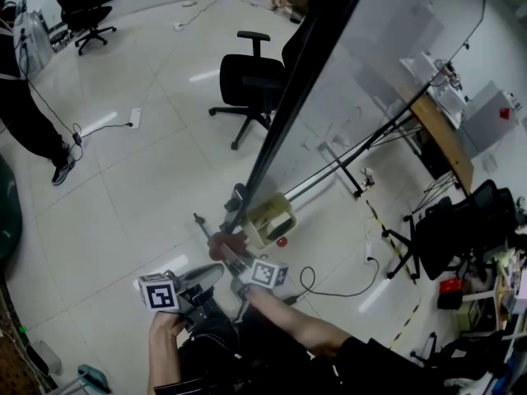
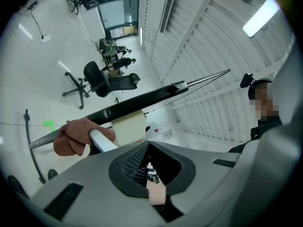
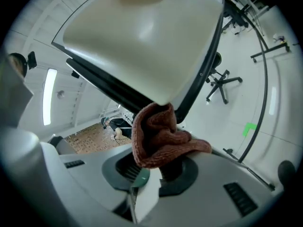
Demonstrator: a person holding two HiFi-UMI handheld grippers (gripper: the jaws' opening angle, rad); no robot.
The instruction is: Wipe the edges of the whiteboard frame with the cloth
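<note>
The whiteboard [image 1: 387,48] stands edge-on in the head view, its black frame [image 1: 284,113] running down toward me. A reddish-brown cloth [image 1: 224,243] is bunched against the frame's lower end. My right gripper [image 1: 236,258] is shut on the cloth [image 3: 158,136], which presses on the black frame [image 3: 120,96] under the white board face [image 3: 142,32]. My left gripper [image 1: 207,276] hovers just left of it, off the frame, with its jaws together and nothing between them. Its own view shows the cloth [image 2: 73,136] on the frame bar [image 2: 137,103], past my left gripper [image 2: 150,171].
A cream tray [image 1: 272,219] hangs on the board's lower edge, with a small red object [image 1: 282,242] beside it. A black office chair [image 1: 247,85] stands left of the board. The stand's legs [image 1: 346,171], a floor cable [image 1: 329,290], a desk [image 1: 445,138] and a person [image 1: 25,105] are around.
</note>
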